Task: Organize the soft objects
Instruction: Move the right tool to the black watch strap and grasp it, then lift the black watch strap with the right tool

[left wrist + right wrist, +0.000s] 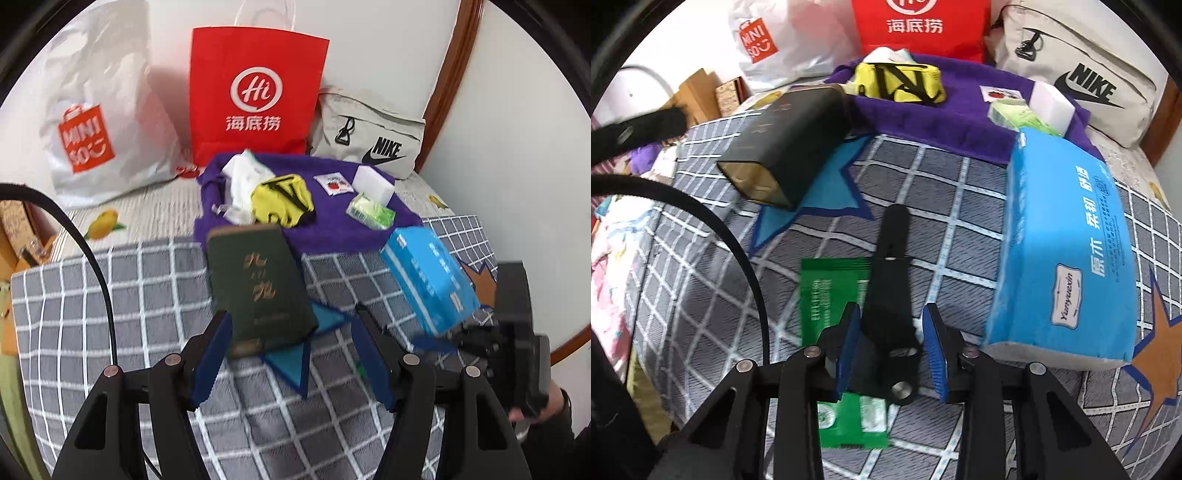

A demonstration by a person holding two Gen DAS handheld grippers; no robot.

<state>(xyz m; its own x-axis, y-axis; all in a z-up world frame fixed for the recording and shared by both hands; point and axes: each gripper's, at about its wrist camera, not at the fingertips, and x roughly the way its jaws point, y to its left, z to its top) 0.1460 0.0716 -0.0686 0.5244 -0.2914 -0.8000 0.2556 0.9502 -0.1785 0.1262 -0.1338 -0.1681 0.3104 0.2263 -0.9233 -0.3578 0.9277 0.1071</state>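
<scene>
Right tongs (891, 308): hanging nearest, pointing steeply down, jaws standing narrowly apart either side of a black bar-shaped thing (890, 280), pads not pressing it.
Black thing: lying across a green sachet (827, 295) on the bed's checked quilt (942, 240); whether it is soft is not showing.
Left tongs (291, 310): standing spread, pinching nothing; the near end of a dark green box (255, 280) is sitting between the fingers, likely lined up for a grab.
Blue tissue pack (1067, 240): lying just right of the right tongs, its far end reaching the purple towel (960, 122).
Purple towel: seemingly serving as the gathering spot, carrying a yellow pouch (901, 83) and small packets.
Far side: a red paper bag (255, 92) is leaning against the wall.
</scene>
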